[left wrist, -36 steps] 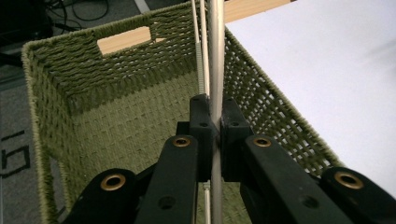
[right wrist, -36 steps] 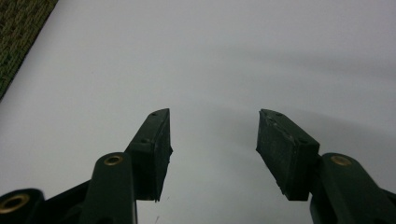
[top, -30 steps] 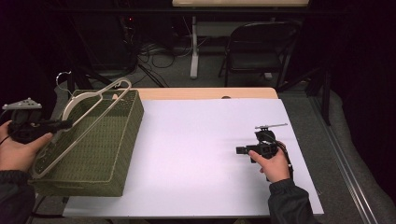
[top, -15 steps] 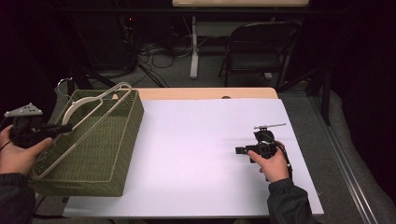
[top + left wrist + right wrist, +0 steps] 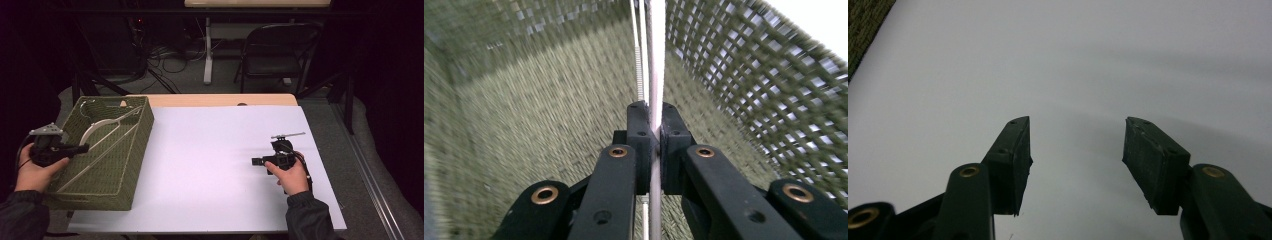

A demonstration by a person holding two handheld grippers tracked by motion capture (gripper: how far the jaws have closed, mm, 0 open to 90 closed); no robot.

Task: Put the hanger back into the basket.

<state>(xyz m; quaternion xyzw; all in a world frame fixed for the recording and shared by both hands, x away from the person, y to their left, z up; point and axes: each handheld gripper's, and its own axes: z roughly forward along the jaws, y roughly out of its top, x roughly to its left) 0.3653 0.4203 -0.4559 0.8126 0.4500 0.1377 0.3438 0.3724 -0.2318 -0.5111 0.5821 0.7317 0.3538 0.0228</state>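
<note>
From the remote station I see my left gripper point(image 5: 82, 148) at the 9 o'clock edge of the surface point(image 5: 210, 170), its fingers point(image 5: 640, 145) pinched hard on the thin pale bar of a white clothes hanger point(image 5: 107, 131). The hanger lies inside the green woven basket point(image 5: 127, 165), its long axis running along the basket's length from about 7 o'clock toward 1 o'clock, the curved shoulder and hook toward the far end. In the left gripper view the bar runs straight out ahead between the pads, with basket floor beneath and the mesh wall close by on the right.

My right gripper point(image 5: 256, 161) rests at about 4 o'clock on the white surface, well apart from the basket, its fingers point(image 5: 1013, 160) spread with nothing between them, pointing toward 9 o'clock. The left hand is plainly the nearer one to the hanger; as I judge it, letting go is all that remains to leave the hanger in the basket.

No brand, label or writing can be read on anything.
</note>
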